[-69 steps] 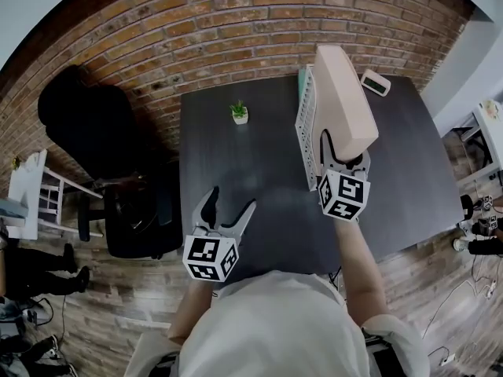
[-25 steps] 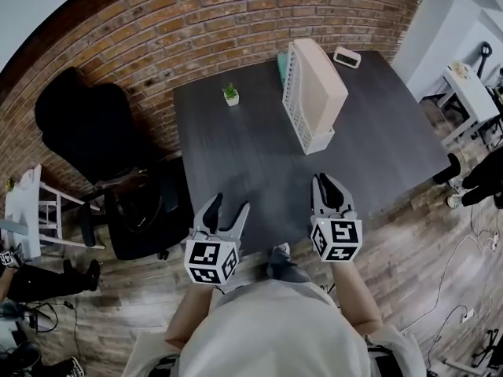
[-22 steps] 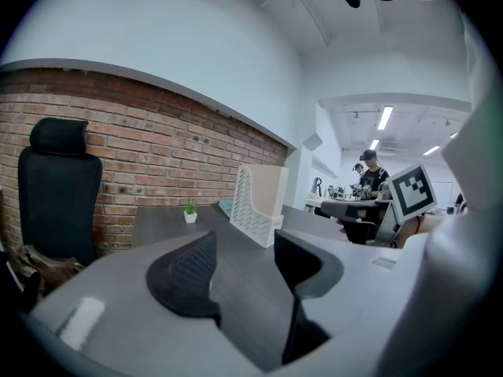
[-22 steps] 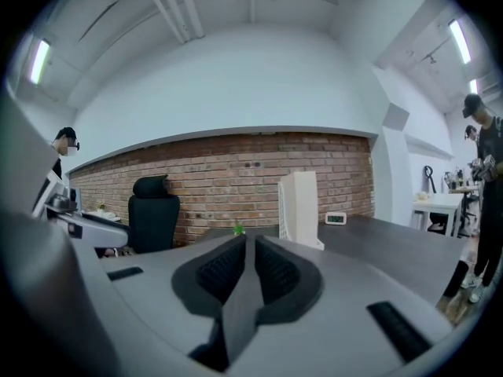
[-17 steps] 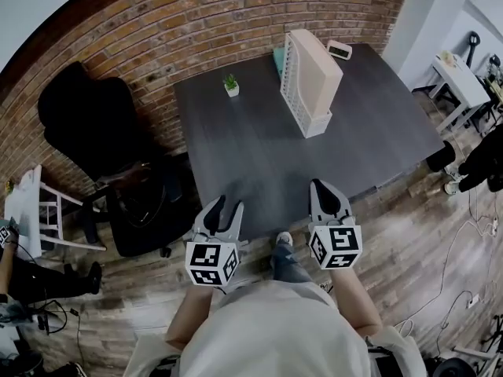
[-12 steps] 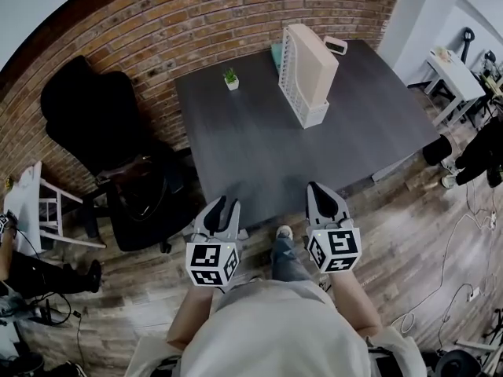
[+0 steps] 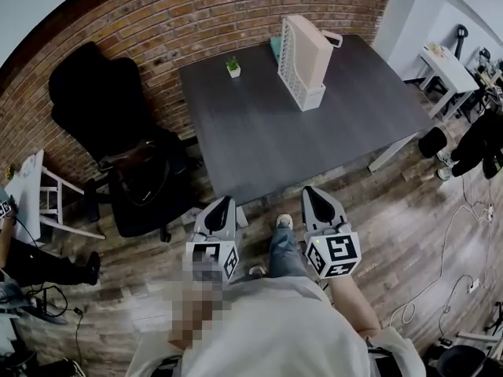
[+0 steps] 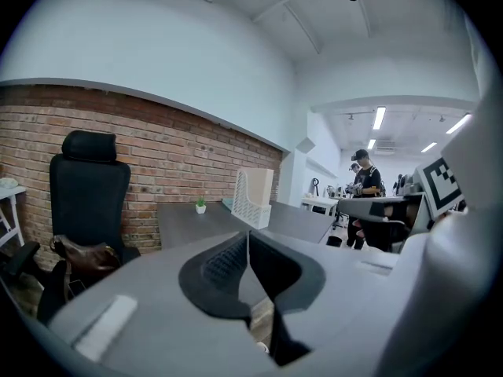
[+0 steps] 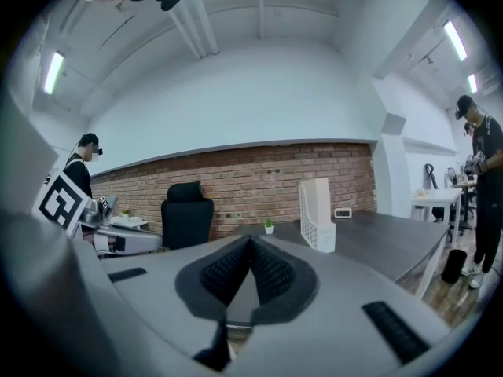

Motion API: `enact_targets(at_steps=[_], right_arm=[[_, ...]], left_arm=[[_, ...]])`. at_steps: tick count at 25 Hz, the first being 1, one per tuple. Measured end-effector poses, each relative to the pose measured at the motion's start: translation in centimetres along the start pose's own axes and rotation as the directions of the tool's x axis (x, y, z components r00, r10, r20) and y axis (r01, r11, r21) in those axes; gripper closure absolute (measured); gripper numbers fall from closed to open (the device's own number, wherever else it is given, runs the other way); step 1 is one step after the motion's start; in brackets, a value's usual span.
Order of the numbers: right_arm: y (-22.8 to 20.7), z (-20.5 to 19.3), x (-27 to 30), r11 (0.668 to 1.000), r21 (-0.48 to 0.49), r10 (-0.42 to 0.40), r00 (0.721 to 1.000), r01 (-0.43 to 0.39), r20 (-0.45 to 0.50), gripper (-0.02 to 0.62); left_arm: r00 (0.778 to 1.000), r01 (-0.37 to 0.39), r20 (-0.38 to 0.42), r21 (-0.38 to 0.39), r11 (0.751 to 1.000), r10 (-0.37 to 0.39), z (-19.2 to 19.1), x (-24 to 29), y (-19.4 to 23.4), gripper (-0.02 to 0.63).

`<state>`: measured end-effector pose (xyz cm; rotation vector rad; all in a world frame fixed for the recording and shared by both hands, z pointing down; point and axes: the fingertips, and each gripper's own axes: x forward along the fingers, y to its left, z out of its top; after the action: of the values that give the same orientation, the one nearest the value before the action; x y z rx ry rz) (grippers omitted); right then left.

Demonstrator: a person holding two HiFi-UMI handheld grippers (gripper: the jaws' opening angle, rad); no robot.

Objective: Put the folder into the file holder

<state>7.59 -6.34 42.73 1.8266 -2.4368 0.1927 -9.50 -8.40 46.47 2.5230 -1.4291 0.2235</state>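
Observation:
The white mesh file holder (image 7: pixel 301 73) stands upright at the far side of the dark table (image 7: pixel 259 132), with the beige folder (image 7: pixel 313 42) standing inside it. It also shows in the left gripper view as the file holder (image 8: pixel 253 197) and in the right gripper view as the file holder (image 9: pixel 317 203). Both grippers hang near my body over the wooden floor, well short of the table. My left gripper (image 7: pixel 221 203) is closing, its pads met on nothing, as the left gripper (image 8: pixel 247 238) shows. My right gripper (image 7: pixel 313 192) is shut and empty, seen too as the right gripper (image 9: pixel 251 242).
A small potted plant (image 7: pixel 233 67) and a clock (image 7: pixel 332 38) sit on the table's far edge against the brick wall. A black office chair (image 7: pixel 102 100) stands left of the table, a second chair with a bag (image 7: pixel 145 191) nearer. A person (image 7: pixel 479 144) stands at right.
My right gripper has let go of the folder in the holder. I have backed away from the table, both grippers now over the floor. The left jaws have closed from open.

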Motion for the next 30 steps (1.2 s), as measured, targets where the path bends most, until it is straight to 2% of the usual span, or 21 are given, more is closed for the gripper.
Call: enact_targets(at_steps=[10, 30], right_arm=[[1.2, -0.2, -2.7, 0.999, -0.015, -0.047, 0.998, 0.047, 0.033, 0.594], [1.0, -0.1, -2.3, 0.999, -0.015, -0.041, 0.999, 0.042, 0.031, 0.594]], left_arm=[[0.999, 0.035, 0.000, -0.006, 0.999, -0.035, -1.0, -2.7, -1.1, 0.597], [0.998, 0.062, 0.003, -0.016, 0.998, -0.062, -0.7, -2.4, -1.2, 0.595]])
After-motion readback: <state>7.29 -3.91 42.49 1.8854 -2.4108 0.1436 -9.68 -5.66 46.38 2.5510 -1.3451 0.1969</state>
